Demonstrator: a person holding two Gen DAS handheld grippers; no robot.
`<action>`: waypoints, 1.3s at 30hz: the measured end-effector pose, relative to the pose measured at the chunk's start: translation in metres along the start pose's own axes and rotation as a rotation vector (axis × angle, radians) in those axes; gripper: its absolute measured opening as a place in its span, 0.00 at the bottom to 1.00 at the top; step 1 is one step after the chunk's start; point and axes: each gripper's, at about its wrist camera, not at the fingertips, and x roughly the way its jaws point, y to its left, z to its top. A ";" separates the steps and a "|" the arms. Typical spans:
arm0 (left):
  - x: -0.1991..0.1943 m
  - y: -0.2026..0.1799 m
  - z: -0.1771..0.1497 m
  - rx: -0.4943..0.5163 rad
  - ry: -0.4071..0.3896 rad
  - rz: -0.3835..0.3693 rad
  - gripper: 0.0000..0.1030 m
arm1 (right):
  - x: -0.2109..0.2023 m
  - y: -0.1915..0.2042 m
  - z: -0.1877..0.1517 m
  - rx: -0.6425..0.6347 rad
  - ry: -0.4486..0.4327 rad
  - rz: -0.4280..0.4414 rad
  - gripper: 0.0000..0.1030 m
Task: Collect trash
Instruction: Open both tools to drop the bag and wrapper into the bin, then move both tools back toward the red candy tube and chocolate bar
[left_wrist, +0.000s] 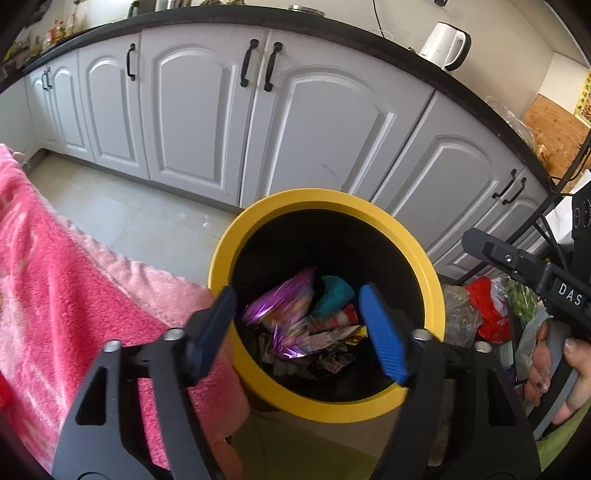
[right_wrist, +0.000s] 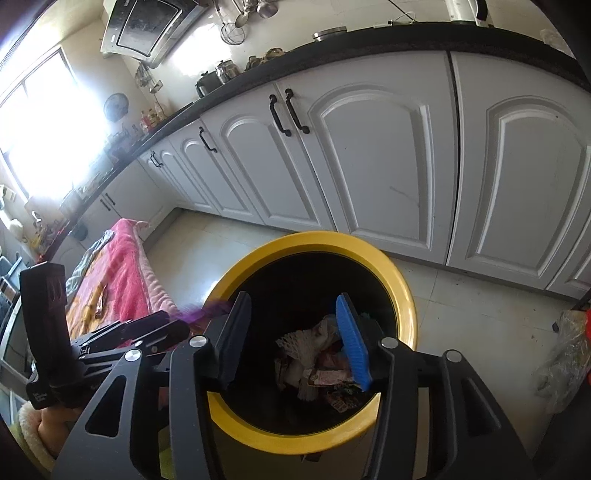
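Observation:
A round bin with a yellow rim (left_wrist: 221, 266) and a black inside stands on the floor below both grippers. In the left wrist view my left gripper (left_wrist: 299, 325) hangs open over its mouth. A blurred purple foil wrapper (left_wrist: 280, 295) is loose between and below the fingers, above a teal scrap (left_wrist: 332, 295) and several flat wrappers. In the right wrist view my right gripper (right_wrist: 293, 336) is open over the same bin rim (right_wrist: 402, 291). Its pads grip nothing. Crumpled white paper (right_wrist: 306, 339) lies in the bin beneath.
A pink blanket (left_wrist: 74, 277) drapes left of the bin, touching its side. White cabinet doors (left_wrist: 325, 122) run close behind. Plastic bags, one red (left_wrist: 487, 306), sit on the floor to the right. A person's hand (left_wrist: 576, 369) holds the right gripper's handle.

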 end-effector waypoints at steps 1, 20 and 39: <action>-0.003 0.001 0.000 -0.001 -0.002 0.002 0.65 | -0.001 0.001 0.000 -0.001 -0.003 0.001 0.46; -0.057 0.013 0.003 -0.042 -0.092 0.039 0.89 | -0.028 0.024 0.004 -0.072 -0.075 -0.033 0.78; -0.125 0.028 -0.015 -0.064 -0.188 0.082 0.89 | -0.059 0.074 0.000 -0.215 -0.118 -0.004 0.79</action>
